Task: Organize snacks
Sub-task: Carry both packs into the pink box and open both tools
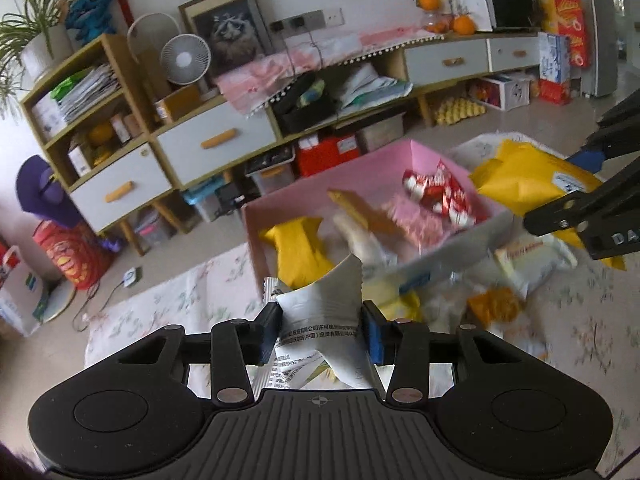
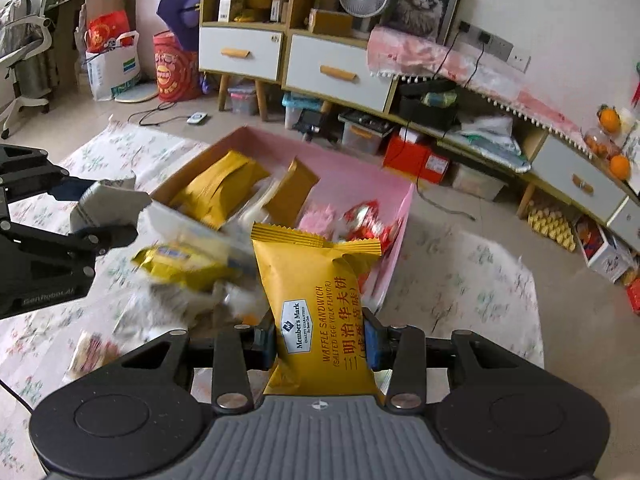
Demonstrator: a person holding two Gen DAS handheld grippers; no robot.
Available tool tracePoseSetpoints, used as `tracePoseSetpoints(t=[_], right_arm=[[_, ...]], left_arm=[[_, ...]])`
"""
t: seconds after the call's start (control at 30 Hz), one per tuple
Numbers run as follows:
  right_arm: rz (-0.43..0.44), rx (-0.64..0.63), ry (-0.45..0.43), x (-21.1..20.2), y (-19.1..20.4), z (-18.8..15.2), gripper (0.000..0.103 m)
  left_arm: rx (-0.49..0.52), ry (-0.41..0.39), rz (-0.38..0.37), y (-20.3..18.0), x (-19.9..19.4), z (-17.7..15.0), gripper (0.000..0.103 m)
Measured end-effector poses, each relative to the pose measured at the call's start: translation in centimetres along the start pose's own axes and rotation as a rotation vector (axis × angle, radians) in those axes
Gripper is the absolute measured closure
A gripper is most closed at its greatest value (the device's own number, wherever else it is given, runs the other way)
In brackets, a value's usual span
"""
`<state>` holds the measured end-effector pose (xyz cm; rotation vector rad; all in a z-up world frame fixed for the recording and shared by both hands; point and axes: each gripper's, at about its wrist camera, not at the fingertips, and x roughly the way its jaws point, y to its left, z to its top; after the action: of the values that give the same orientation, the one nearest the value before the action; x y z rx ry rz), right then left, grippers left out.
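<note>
Two grippers each carry a snack above the flowered cloth [image 2: 472, 276] spread on the floor. The left gripper [image 1: 320, 320] has its blue pads pressed into the sides of a white snack packet [image 1: 320, 304], pinching it at the waist so its crimped top flares upward. The right gripper [image 2: 320, 340] is clamped narrowly on a yellow Member's Mark waffle sandwich packet [image 2: 316, 304], which stands upright between the pads with its sealed top edge up.

Ahead of both sits the pink cardboard box [image 1: 360, 164], open on the cloth. Inside lie red-and-white candy wrappers [image 1: 436, 196] toward its far right corner, pink packets [image 1: 416, 220] beside them, a tan packet [image 1: 360, 208] in the middle and a yellow packet [image 1: 298, 248] near the left wall. More snacks lie blurred in a loose pile [image 2: 180, 272] on the cloth, just outside the box's near wall.
</note>
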<state>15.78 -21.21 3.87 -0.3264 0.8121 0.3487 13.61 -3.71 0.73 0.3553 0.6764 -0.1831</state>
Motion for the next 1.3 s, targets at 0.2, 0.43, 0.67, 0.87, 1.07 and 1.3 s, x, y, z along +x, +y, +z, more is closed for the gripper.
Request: tracePoseSetpoints(t=[0.2,0.43,0.67,0.87,1.07,1.3], right_arm=[[-0.007,-0.033,-0.012,2.1,-1.0,1.6,0.081],[0.012,-0.007,-0.009,5.0,-2.3,2.9,0.081],[0.018,0.015,-0.013,7.5,-2.9,4.2,0.081],[0.031,0.028,-0.011,8.8,-2.9,4.7,0.080],[0.030,0.031,-0.021,9.0,-2.8,4.7,0.068],[0.013,0.010,-0.038,7.6,-2.6,4.7,0.046]], left_arm=[[0.003,-0.012,-0.027,0.0,2.9,2.0,0.060],[-0.015,-0.017,-0.065,0.3,6.5,3.5,0.060],[-0.022,-0.027,-0.083,0.7,8.8,3.8,0.060],[-0.018,-0.042,-0.095,0.8,9.7,4.5,0.060],[-0.006,-0.041,-0.121,0.7,9.7,4.5,0.051],[0.010,-0.033,-0.115,0.6,8.7,4.4,0.031]])
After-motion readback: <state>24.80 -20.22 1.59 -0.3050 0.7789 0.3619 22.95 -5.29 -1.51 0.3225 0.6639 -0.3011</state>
